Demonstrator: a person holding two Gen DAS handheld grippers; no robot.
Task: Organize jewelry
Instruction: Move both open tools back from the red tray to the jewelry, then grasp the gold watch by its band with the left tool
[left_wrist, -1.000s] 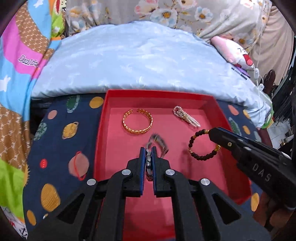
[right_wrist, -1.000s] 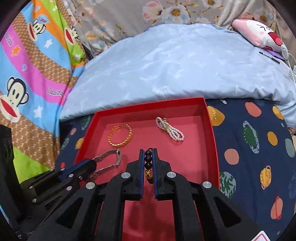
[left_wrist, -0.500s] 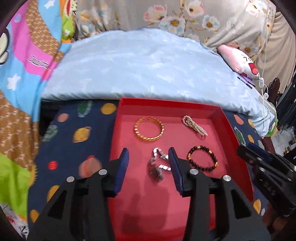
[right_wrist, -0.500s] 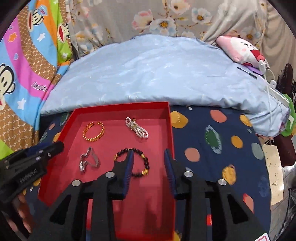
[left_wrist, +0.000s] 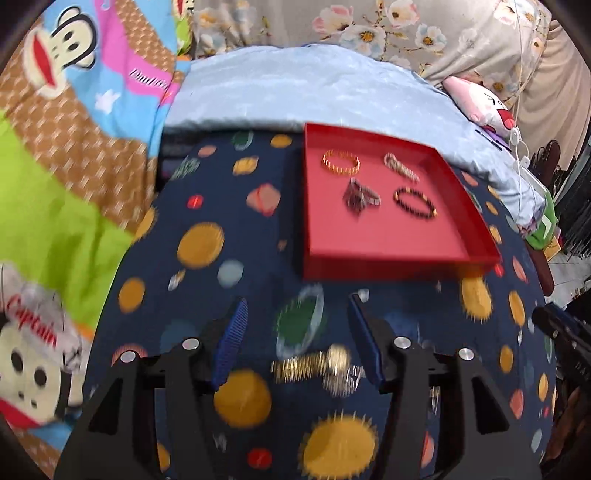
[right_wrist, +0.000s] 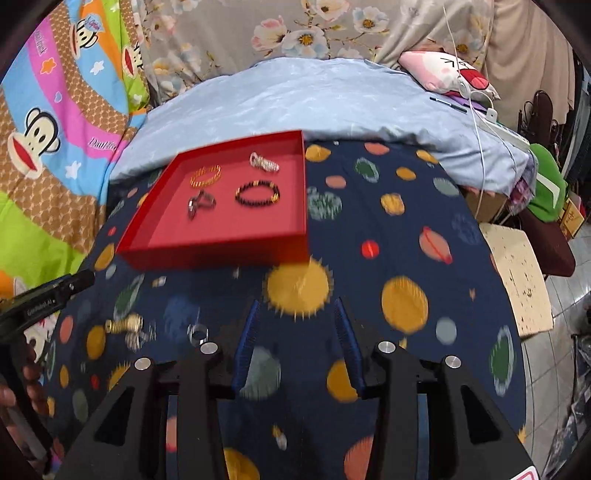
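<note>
My left gripper (left_wrist: 295, 332) spread wide over planet-print cloth (left_wrist: 207, 221), blurred gold piece (left_wrist: 314, 365) lying between fingers. Red tray (right_wrist: 221, 243) held gold bangle (right_wrist: 205, 174), silver chain (right_wrist: 199, 202), pearl piece (right_wrist: 264, 162), dark bead bracelet (right_wrist: 257, 192). My right gripper (right_wrist: 295, 332) spread, empty.

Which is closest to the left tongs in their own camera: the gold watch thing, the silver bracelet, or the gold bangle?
1. Gold watch thing: on the cloth, right between the open left tongs.
2. Silver bracelet: middle of the red tray.
3. Gold bangle: at the tray's back.
</note>
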